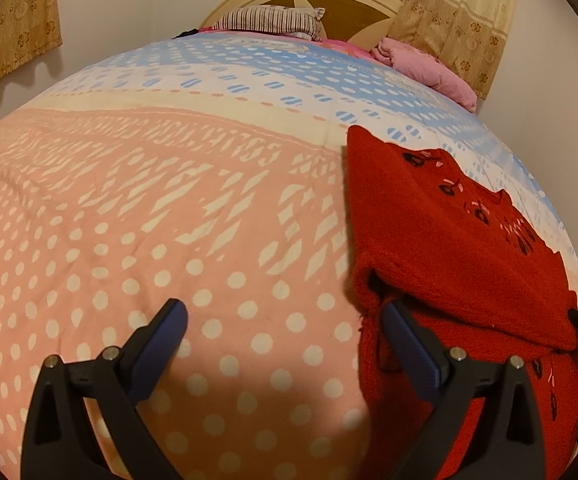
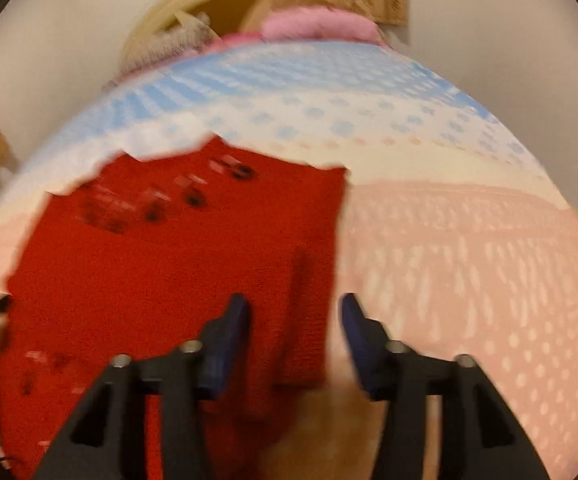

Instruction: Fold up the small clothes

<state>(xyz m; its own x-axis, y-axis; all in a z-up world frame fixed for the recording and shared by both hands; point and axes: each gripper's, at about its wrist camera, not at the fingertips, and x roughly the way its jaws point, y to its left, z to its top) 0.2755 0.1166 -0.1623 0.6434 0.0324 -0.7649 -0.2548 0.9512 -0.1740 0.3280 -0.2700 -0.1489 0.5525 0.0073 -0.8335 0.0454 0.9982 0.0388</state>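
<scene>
Nearest us, we are looking past the left tool [image 1: 283, 322], its jaws spread wide and gripping nothing; its right finger [image 1: 405, 344] is lying against the near-left folded edge of the red knitted sweater [image 1: 449, 232]. We are judging the sweater soft, thick and light, limp once lifted, so doubled edges and corners look the best places to pinch. It is lying partly folded on the bed [image 1: 169, 200]. Our right tool [image 2: 295, 320] is also parted, hovering over the sweater's right edge, holding nothing.

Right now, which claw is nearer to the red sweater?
Right. The right claw is open straddling the red sweater edge; the left claw is open mostly over bedspread beside it.
</scene>
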